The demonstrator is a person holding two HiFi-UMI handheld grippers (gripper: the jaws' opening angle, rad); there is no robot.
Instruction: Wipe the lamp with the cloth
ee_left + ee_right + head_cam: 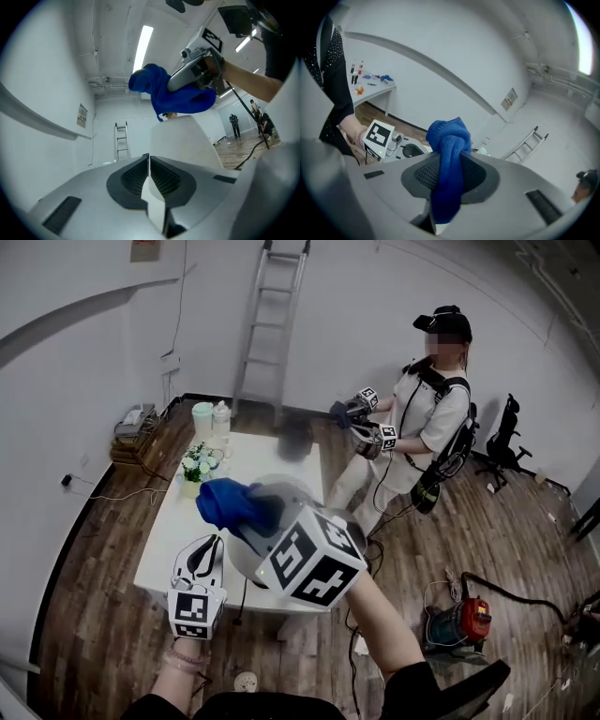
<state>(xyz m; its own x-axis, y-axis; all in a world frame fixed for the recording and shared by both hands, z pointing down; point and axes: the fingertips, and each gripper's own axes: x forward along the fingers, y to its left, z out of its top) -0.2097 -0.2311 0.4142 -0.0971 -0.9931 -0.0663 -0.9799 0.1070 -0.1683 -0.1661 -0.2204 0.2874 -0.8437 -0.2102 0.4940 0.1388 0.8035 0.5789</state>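
A lamp with a pale rounded shade (pixel 286 491) stands near the front of the white table (pixel 164 545). From below, in the left gripper view, the shade (pixel 183 140) fills the middle. My right gripper (pixel 258 519) is shut on a blue cloth (pixel 230 502), which rests on top of the shade. The cloth (pixel 447 140) bunches up between the right gripper's (pixel 450 164) jaws. My left gripper (pixel 203 557) sits low beside the lamp, left of it. Its jaws (pixel 149 159) are shut tip to tip with nothing clearly held. Above the shade hang the cloth (pixel 164 93) and the right gripper (pixel 190 77).
A small flower pot (pixel 200 465), two pale containers (pixel 211 418) and a dark object (pixel 295 439) stand on the table's far half. Another person (pixel 427 423) with grippers stands at the far right. A ladder (pixel 272 315) leans on the wall. A red machine (pixel 464 620) and cables lie on the floor.
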